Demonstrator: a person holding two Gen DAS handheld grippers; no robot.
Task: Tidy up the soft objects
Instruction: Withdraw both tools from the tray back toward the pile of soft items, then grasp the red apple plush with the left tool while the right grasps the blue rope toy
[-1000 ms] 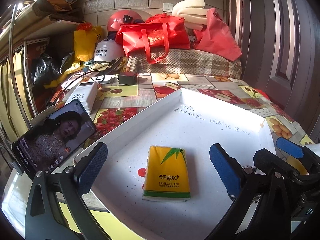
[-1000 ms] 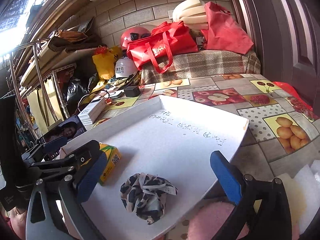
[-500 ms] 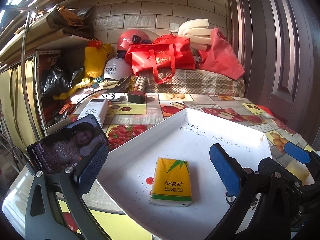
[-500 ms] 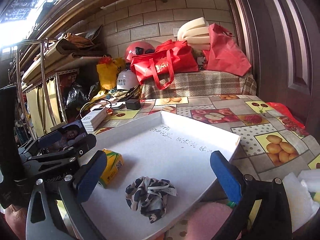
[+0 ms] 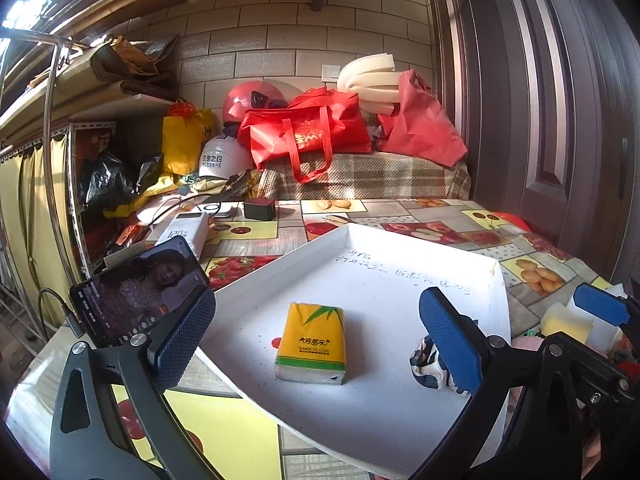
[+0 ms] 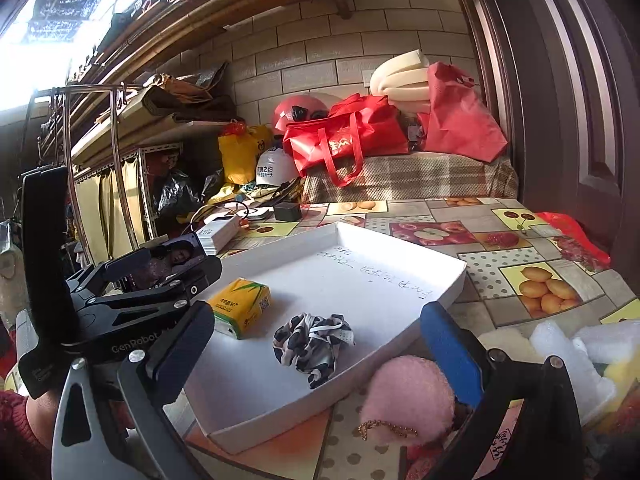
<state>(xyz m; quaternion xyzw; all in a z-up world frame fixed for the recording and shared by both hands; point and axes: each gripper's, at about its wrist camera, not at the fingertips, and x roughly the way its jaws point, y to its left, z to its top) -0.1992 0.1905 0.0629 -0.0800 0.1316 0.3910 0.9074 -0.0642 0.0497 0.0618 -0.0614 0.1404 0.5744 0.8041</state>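
A white shallow tray [image 5: 502, 292] [image 6: 448, 292] lies on the fruit-print table. In it lie a yellow tissue pack [image 5: 312, 342] [image 6: 240, 306] and a crumpled leopard-print cloth [image 6: 312, 346] [image 5: 426, 362]. My left gripper [image 5: 316, 340] is open and empty, held back from the tray's near-left edge with the pack between its fingers in view. My right gripper [image 6: 316, 352] is open and empty above the tray's near edge. A pink fluffy pom-pom with a bead chain [image 6: 408, 398] lies on the table just outside the tray, by the right finger.
White foam pieces [image 6: 576, 356] and a yellow sponge [image 5: 566, 320] lie right of the tray. A phone on a stand [image 5: 140, 292] and a white power bank [image 5: 184, 232] sit left. Red bags [image 5: 308, 132], helmets and foam are piled at the back.
Both grippers have drawn back and risen, so the tray looks farther and lower. The pom-pom and foam pieces have come more into the right wrist view. Pack and cloth have not moved.
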